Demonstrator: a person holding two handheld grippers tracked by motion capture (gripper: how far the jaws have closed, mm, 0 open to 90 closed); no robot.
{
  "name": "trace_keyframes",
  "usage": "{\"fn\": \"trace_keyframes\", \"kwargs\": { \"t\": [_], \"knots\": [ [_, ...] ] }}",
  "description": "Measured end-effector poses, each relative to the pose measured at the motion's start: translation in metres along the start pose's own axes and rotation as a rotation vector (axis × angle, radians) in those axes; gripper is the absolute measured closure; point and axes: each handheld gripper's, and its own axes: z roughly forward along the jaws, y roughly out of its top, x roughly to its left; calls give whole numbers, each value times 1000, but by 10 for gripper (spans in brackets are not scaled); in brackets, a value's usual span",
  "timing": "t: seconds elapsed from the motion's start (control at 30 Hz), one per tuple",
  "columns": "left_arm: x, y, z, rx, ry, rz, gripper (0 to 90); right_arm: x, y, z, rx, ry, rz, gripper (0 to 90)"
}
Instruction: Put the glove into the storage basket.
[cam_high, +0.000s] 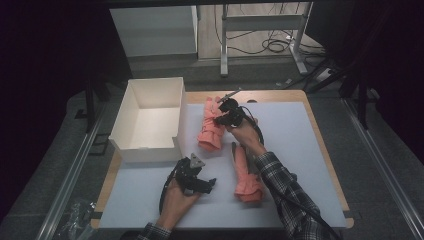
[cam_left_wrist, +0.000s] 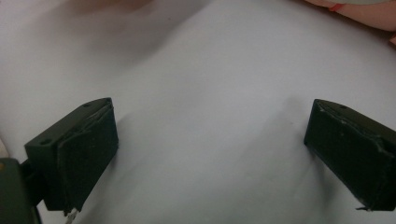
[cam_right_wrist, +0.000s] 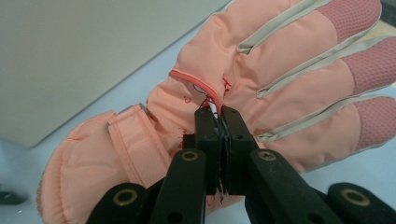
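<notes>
A: Start nearest us. What is the left tool (cam_high: 212, 183) doing?

B: It rests low over the bare white surface (cam_high: 300, 150), jaws spread wide with nothing between them. A second glove (cam_high: 246, 176) lies just to its right, long axis running away from us, cuff toward us.

A: And farther out?

B: The right tool (cam_high: 220, 108) is clenched on the far glove (cam_high: 210, 125). The right gripper view has its jaws pinched together on a small fold by the red piping on the back of that glove (cam_right_wrist: 261, 79), fingers stretching away to the upper right, cuff down at the lower left.

A: Where does that glove lie?

B: On the surface, just beside the open white box (cam_high: 149, 120), which stands to its left. Its long axis runs roughly alongside the box wall, so I judge the carry goes leftward over the rim, and the right hand is plainly the nearer one.

A: Any difference between views?

B: The high view gives box and both gloves together; the pinch itself reads clearly from the right gripper view.
</notes>
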Motion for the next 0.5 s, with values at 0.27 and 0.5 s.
{"fn": "trace_keyframes", "kwargs": {
  "t": [0.27,0.5],
  "knots": [
    [0,0,0,0,0,0,28,5,2,-30,-20,58,-15,867],
    [0,0,0,-1,0,1,28,12,-2,-61,-29,109,-33,866]
  ]
}}
